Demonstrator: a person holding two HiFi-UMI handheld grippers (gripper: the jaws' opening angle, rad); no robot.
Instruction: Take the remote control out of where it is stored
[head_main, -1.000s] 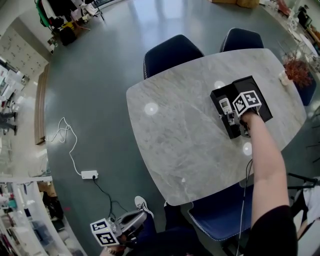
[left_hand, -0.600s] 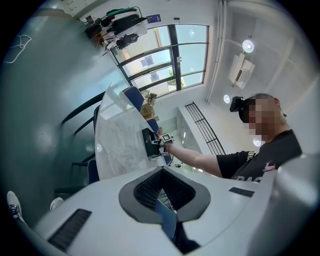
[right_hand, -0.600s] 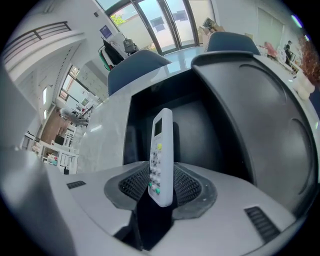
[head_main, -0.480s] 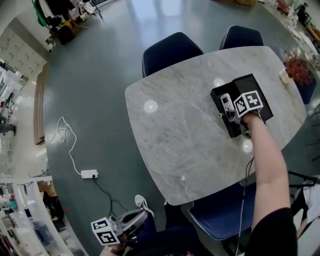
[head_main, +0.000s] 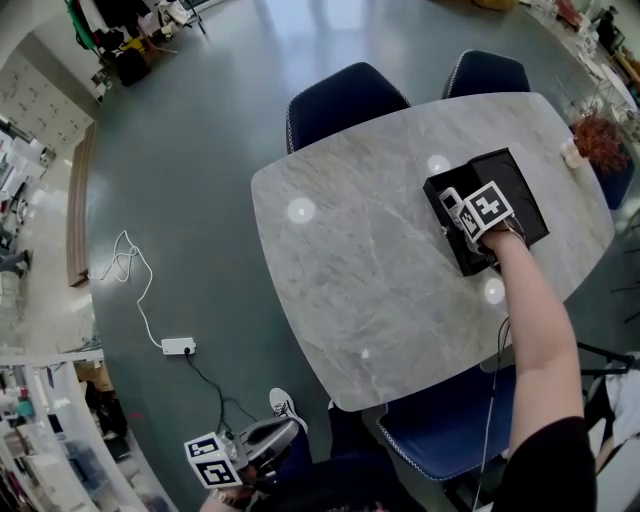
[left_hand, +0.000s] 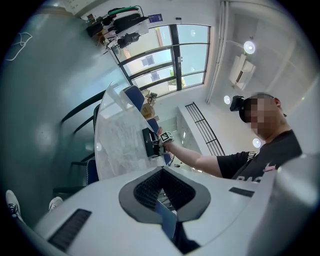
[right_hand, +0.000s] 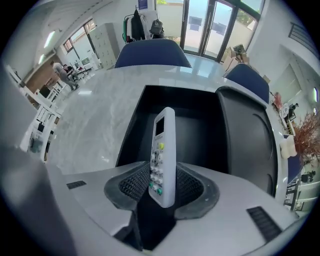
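Right claw rolled, just closed gripping remote above black box | left claw closed

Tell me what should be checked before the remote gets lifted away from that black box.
1. Grip on the remote: ok. The right tool has just been closing its jaws, and they press the remote's sides.
2. Grip placement: ok, though only the button end sits between the jaws; the screen end sticks out.
3. Remote clear of the black box: cannot tell; its far end points into the box.
4. Space around the box on the table: ok, nothing stands close by.
5. Left tool: ok; low beside the table, away from the box, holding nothing.
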